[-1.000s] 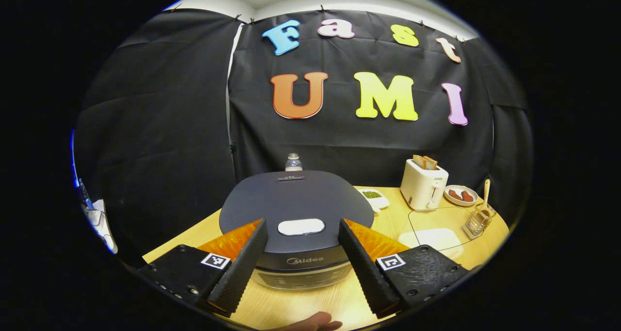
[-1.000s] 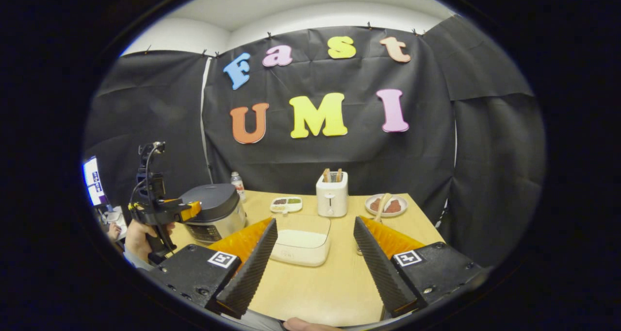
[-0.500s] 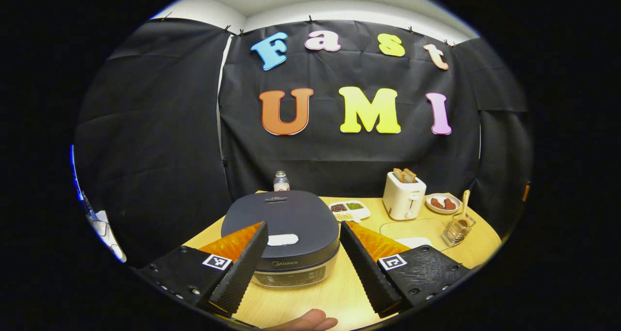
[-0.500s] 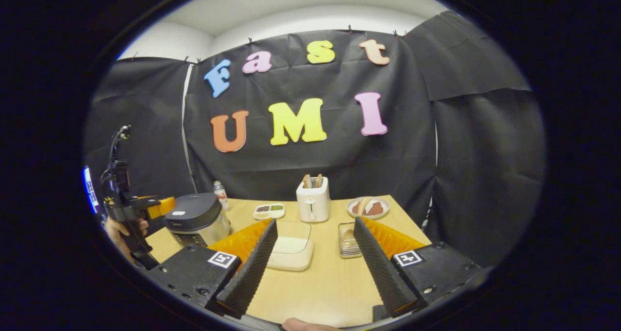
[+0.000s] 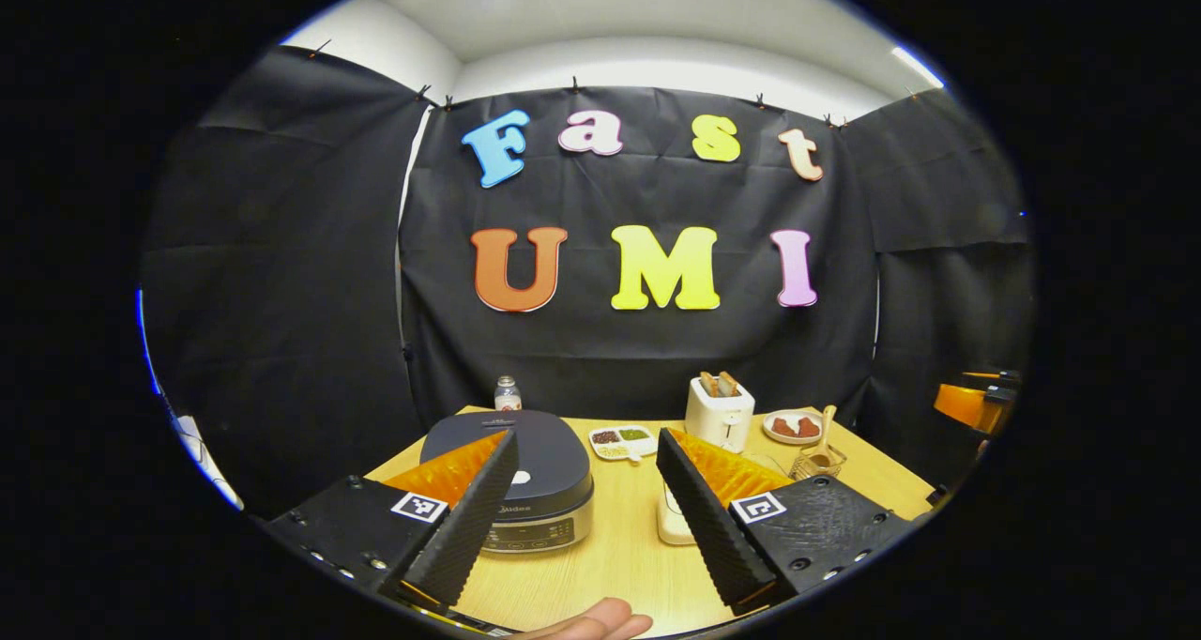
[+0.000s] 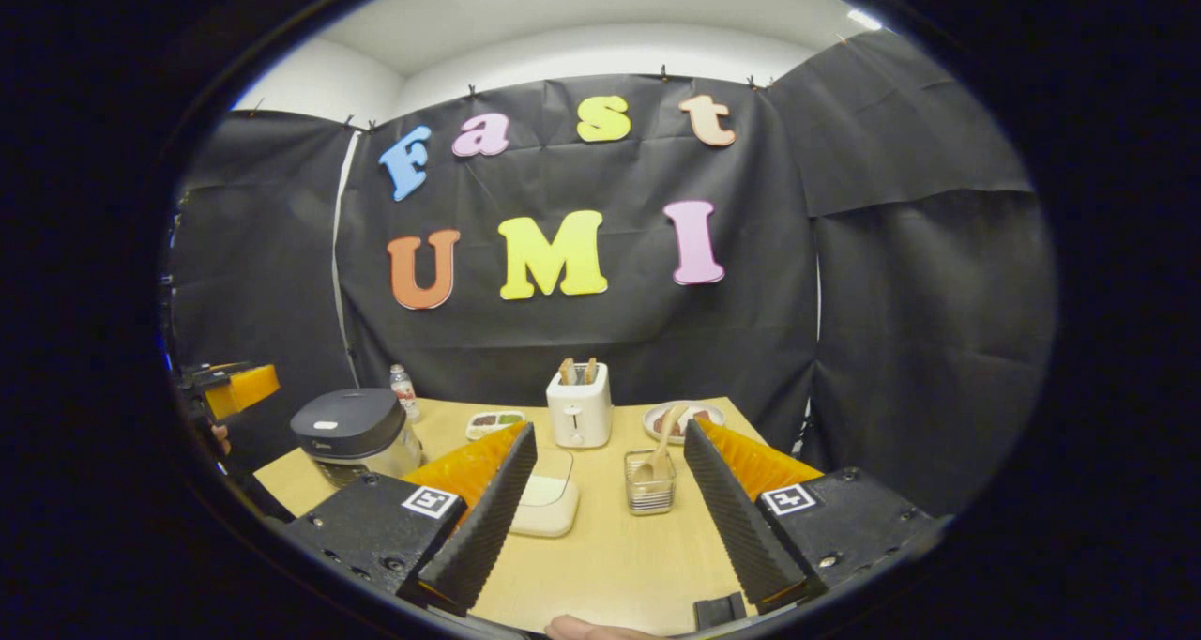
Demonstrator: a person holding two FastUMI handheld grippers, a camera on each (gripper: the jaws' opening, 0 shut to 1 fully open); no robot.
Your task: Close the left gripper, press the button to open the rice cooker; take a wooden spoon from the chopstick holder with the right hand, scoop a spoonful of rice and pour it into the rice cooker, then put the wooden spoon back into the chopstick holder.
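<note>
The dark rice cooker (image 5: 535, 476) stands on the wooden table (image 5: 610, 565) with its lid down and a white button (image 5: 521, 478) on top. My left gripper (image 5: 586, 441) hovers open in front of it, well short of touching. In the right gripper view the rice cooker (image 6: 352, 429) is at the left. The wooden spoon (image 6: 661, 448) stands in the wire chopstick holder (image 6: 649, 490), just ahead of my open right gripper (image 6: 610, 429). A white box of rice (image 6: 546, 504) lies beside the holder. The spoon (image 5: 827, 426) and holder (image 5: 816, 462) also appear at the right of the left gripper view.
A white toaster (image 6: 579, 410) with bread, a plate of food (image 6: 680, 419), a sectioned dish (image 6: 495, 422) and a small bottle (image 6: 403, 391) line the back of the table. The left gripper (image 6: 230, 387) shows at the left edge. A fingertip (image 5: 591, 621) shows at the bottom.
Both grippers have drawn back from the table, so the cooker, box and holder look smaller and farther. The cooker lid stays down; both grippers stay open.
</note>
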